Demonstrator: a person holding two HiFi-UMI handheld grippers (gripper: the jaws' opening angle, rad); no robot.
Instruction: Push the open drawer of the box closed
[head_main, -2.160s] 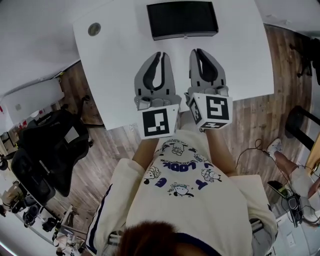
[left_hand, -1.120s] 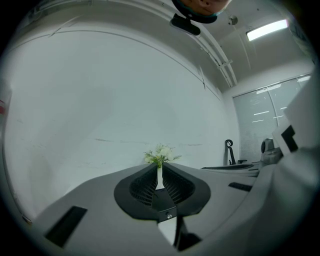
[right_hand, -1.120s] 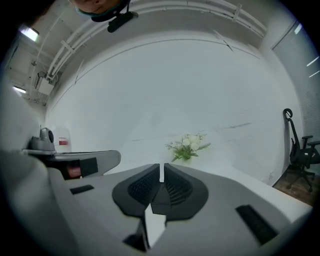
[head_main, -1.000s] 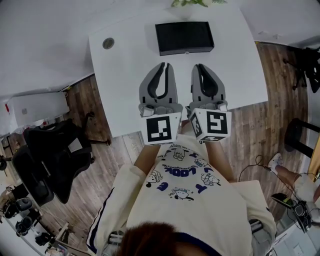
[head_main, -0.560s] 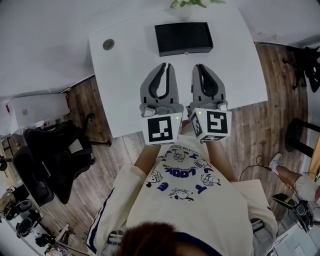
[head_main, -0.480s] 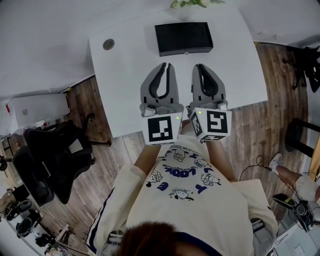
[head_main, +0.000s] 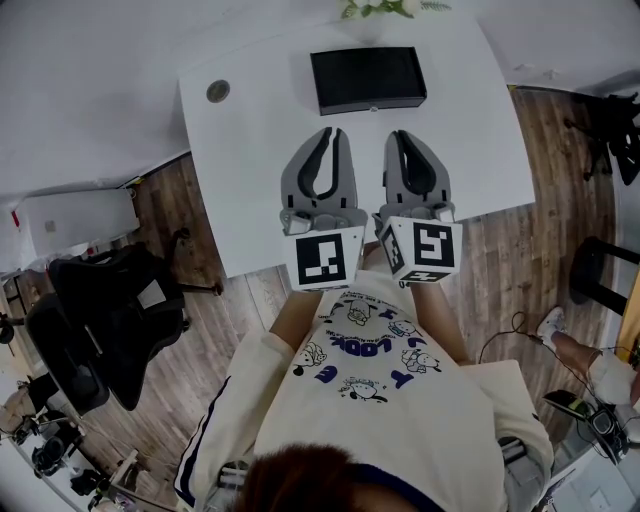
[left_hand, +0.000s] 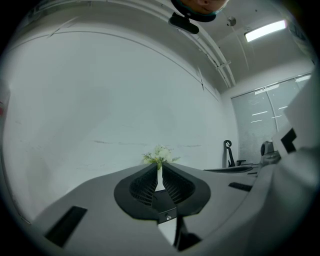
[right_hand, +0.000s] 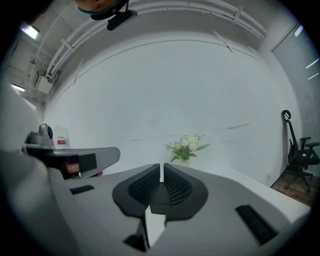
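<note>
1. Holds the grey left gripper (head_main: 328, 133) and the grey right gripper (head_main: 399, 135) side by side on the near side of the flat black rectangular box (head_main: 367, 78), both pointing toward it and clearly apart from it.
2. Grips each behind its marker cube, with forearms drawn in close against a cream printed shirt (head_main: 370, 390).
3. Presses the left fingers (left_hand: 142, 186) together down to a thin slit, with nothing pinched between them.
4. Presses the right fingers (right_hand: 177, 187) together the same way, also with nothing between them.
5. Finds the box lying on the far part of the white worktop (head_main: 250, 180), with a small pale knob on its near face. Cannot tell from above whether its drawer stands out.
6. Shows in the head view alone the box, a round grey grommet (head_main: 218, 91) to the left of the box, and the wooden floor (head_main: 230, 330).
7. Shows in both gripper views a white flower sprig (left_hand: 159, 156) against a pale wall beyond the box, but not the box itself. Places the sprig right above the slit in the left gripper view and slightly to the right of it in the right gripper view.
</note>
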